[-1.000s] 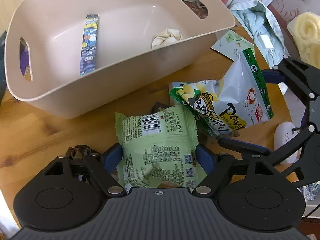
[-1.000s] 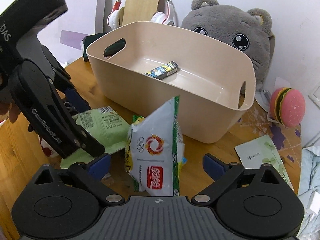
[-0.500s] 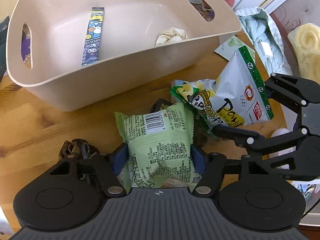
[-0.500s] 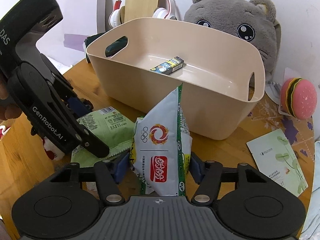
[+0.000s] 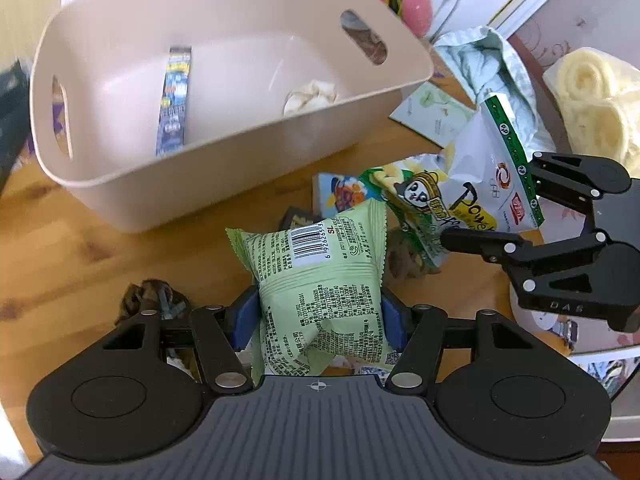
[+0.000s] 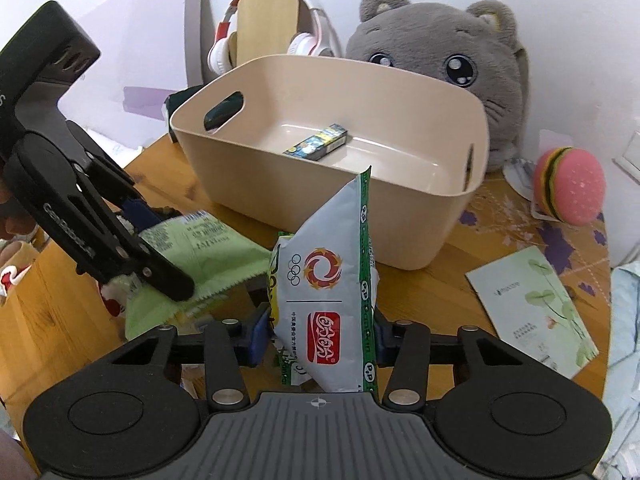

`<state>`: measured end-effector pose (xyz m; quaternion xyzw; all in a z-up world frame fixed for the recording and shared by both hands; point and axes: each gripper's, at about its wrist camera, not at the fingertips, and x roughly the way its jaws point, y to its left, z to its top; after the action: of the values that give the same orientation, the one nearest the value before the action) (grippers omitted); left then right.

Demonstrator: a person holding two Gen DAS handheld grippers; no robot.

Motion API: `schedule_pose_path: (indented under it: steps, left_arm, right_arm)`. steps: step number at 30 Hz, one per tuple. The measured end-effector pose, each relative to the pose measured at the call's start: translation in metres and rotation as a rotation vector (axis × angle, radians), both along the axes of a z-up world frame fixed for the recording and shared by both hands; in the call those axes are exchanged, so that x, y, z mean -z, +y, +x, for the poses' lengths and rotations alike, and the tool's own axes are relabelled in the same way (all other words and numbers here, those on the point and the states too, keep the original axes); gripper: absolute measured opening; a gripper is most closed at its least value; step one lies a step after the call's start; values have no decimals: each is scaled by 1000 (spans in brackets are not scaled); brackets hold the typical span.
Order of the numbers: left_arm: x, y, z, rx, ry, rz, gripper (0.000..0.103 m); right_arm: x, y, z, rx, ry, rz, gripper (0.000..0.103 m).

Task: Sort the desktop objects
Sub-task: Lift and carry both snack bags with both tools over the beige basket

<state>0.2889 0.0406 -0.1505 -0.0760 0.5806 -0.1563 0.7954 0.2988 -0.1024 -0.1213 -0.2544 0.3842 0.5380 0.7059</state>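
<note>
Left claw (image 5: 320, 320): jaws having just been closing, blue pads now pressing both sides of the green snack packet (image 5: 324, 280), barcode side facing up, far end of the packet jutting out toward the beige bin (image 5: 132, 200).

Right claw (image 6: 318, 338): jaws having just been closing, pads now clamping the white-and-green snack bag (image 6: 328, 280), which is standing upright between them, its sealed edge pointing toward the bin.

Beige bin: sitting on the wooden tabletop (image 5: 80, 260), just beyond both packets. Lying inside it are a narrow blue printed box (image 5: 176, 96) and a crumpled pale wad (image 5: 310, 96).

Other tabletop items: a yellow-green panda-print bag (image 5: 416, 204) lying against the white-and-green bag; a small colourful card (image 5: 340, 196) between it and the bin; a dark crumpled wrapper (image 5: 150, 300) just beside the left claw; a pale green leaflet (image 6: 536, 304) lying flat to the right.

Behind the bin: a grey plush cat (image 6: 452, 60), red-and-white headphones (image 6: 272, 28), a pink burger toy (image 6: 572, 184).
</note>
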Motion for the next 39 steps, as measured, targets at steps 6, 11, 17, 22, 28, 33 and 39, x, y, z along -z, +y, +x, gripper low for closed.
schedule_pose_path:
  steps: [6, 11, 17, 22, 28, 33, 39]
  left_arm:
    - [-25, 2, -7, 24, -58, 16, 62]
    - [-40, 9, -9, 24, -96, 37, 62]
    - [-51, 21, -8, 11, -115, 34, 62]
    - [-64, 27, -8, 15, -122, 16, 62]
    - [-85, 32, -8, 28, -157, 4, 62]
    - [-100, 43, 0, 4, -196, 6, 62]
    - [-110, 62, 17, -47, -229, 37, 62]
  right_arm:
    - [-17, -14, 4, 26, -13, 20, 45]
    - [-36, -21, 7, 38, -33, 50, 45]
    - [-56, -24, 9, 54, -42, 100, 45]
    - [-72, -18, 11, 56, -72, 140, 45]
    - [-88, -8, 16, 58, -83, 184, 45]
    - [-94, 1, 21, 80, -75, 209, 45]
    - [-101, 15, 28, 89, -106, 215, 45]
